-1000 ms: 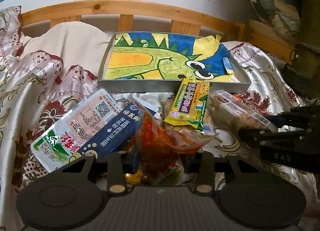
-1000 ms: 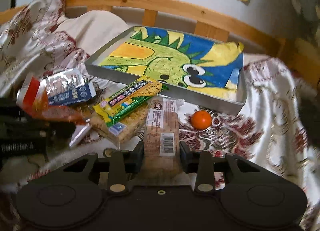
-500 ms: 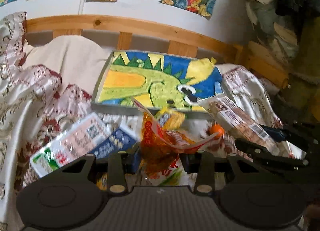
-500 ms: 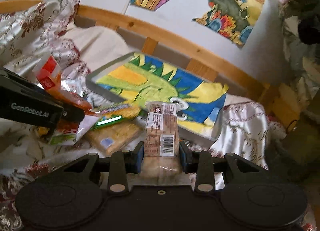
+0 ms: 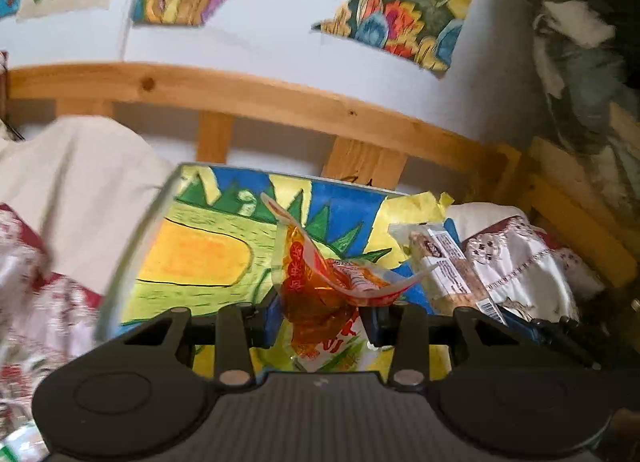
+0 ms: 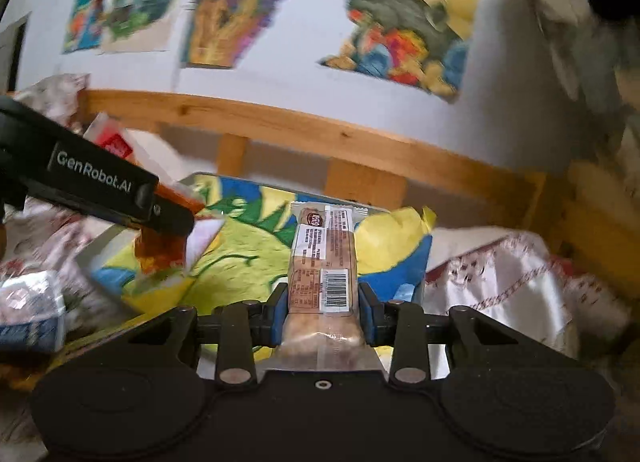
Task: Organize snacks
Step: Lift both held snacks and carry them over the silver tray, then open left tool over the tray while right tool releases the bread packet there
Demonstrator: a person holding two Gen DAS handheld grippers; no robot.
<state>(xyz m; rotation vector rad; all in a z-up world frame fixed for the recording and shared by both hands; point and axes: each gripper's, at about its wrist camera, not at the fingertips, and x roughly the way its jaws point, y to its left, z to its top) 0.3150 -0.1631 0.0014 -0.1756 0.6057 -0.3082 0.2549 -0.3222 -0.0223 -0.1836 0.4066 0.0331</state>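
My left gripper (image 5: 320, 314) is shut on a crinkled orange-red snack bag (image 5: 320, 282) and holds it above the grey tray (image 5: 132, 246), whose bottom bears a green dinosaur drawing. My right gripper (image 6: 322, 312) is shut on a long clear-wrapped biscuit pack (image 6: 322, 258) with a barcode label, also over the tray (image 6: 100, 240). In the left wrist view the biscuit pack (image 5: 448, 270) hangs at the right. In the right wrist view the left gripper's black finger (image 6: 96, 185) and the orange-red bag (image 6: 160, 246) are at the left.
A wooden bed rail (image 5: 280, 97) runs behind the tray, with drawings on the white wall above. Patterned satin bedding (image 5: 516, 254) lies right of the tray and a cream pillow (image 5: 80, 181) left of it. A blue-white packet (image 6: 28, 310) lies at the left.
Both grippers rose from the snack pile and moved forward over the tray, each carrying its snack. The other packets on the bedding have dropped out of the left wrist view.
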